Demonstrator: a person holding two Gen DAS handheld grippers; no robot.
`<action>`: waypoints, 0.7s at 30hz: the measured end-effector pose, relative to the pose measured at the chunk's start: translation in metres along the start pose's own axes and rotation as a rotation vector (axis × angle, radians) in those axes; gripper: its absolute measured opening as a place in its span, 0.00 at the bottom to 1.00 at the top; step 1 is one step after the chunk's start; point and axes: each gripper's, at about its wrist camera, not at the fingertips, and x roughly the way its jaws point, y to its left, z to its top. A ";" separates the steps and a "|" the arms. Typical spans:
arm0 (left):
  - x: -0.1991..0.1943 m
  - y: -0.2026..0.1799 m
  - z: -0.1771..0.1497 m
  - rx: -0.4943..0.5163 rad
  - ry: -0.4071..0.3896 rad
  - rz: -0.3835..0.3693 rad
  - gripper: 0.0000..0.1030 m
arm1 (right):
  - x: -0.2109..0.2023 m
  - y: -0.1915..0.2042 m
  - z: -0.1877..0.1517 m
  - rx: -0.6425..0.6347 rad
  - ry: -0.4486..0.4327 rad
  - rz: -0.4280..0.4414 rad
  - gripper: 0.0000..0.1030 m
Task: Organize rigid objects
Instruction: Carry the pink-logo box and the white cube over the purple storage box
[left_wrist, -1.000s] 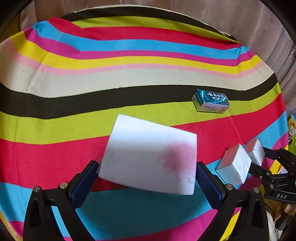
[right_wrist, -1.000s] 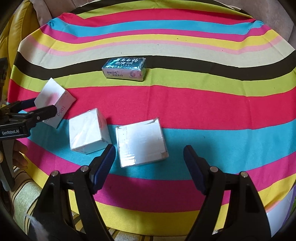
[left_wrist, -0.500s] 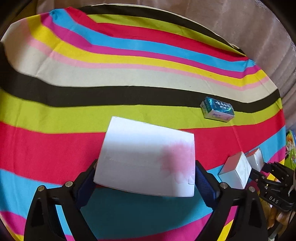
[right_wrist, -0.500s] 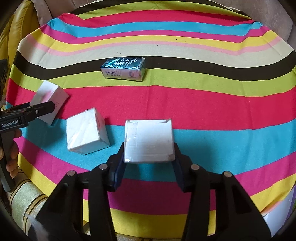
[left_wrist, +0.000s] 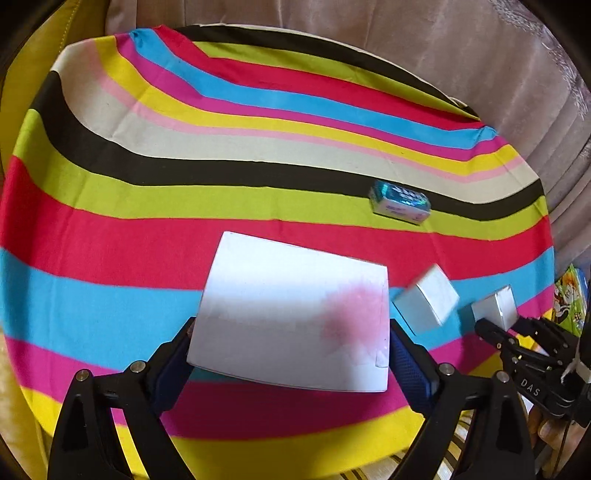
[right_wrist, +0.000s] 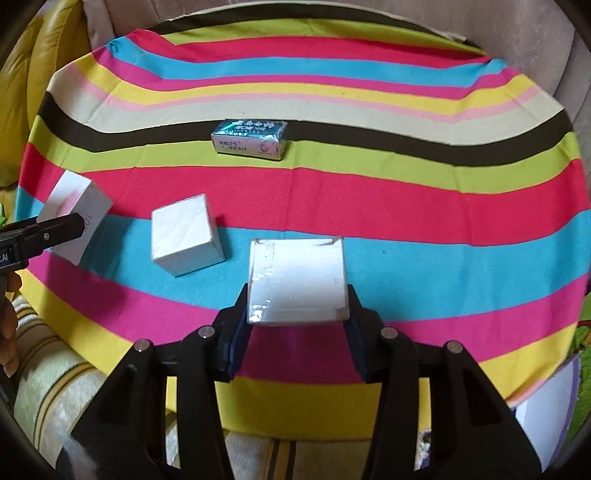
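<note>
1. The left gripper (left_wrist: 291, 354) is clenched on a wide white box with a pink stain (left_wrist: 295, 317); the pads press its two side edges. The box is wide and thin-looking, so I judge it can twist or slip out if the hand tilts more.
2. The right gripper (right_wrist: 295, 314) grasps a small white box wrapped in clear film (right_wrist: 297, 280). The film looks glossy (perhaps slippery), so the box can slide down between the pads during the carry.
3. In the right wrist view, a second white cube (right_wrist: 184, 236) lies on the striped cloth (right_wrist: 443, 221) at about 10 o'clock from the held box, near but apart. If the held box is set down toward that side, it can knock the cube.
4. Farther, at 9 o'clock in that view, the left gripper with its box is near the cube too; the two grippers can collide if both go to the same place.
5. At about 12 o'clock, well apart, a teal foil packet (right_wrist: 249, 140) rests across the black and green stripes. Nothing stands between it and the grippers.
6. The cloth lies over a soft seat, it seems, so boxes put near the edge may tip.
</note>
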 end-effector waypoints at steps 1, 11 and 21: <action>-0.001 -0.003 -0.002 0.000 -0.001 -0.002 0.92 | -0.001 -0.001 0.000 -0.002 -0.006 -0.004 0.49; -0.031 -0.038 -0.024 0.032 -0.037 -0.040 0.92 | -0.037 0.000 -0.025 0.030 -0.065 -0.021 0.49; -0.042 -0.084 -0.040 0.093 -0.015 -0.086 0.92 | -0.067 -0.015 -0.046 0.078 -0.095 -0.025 0.49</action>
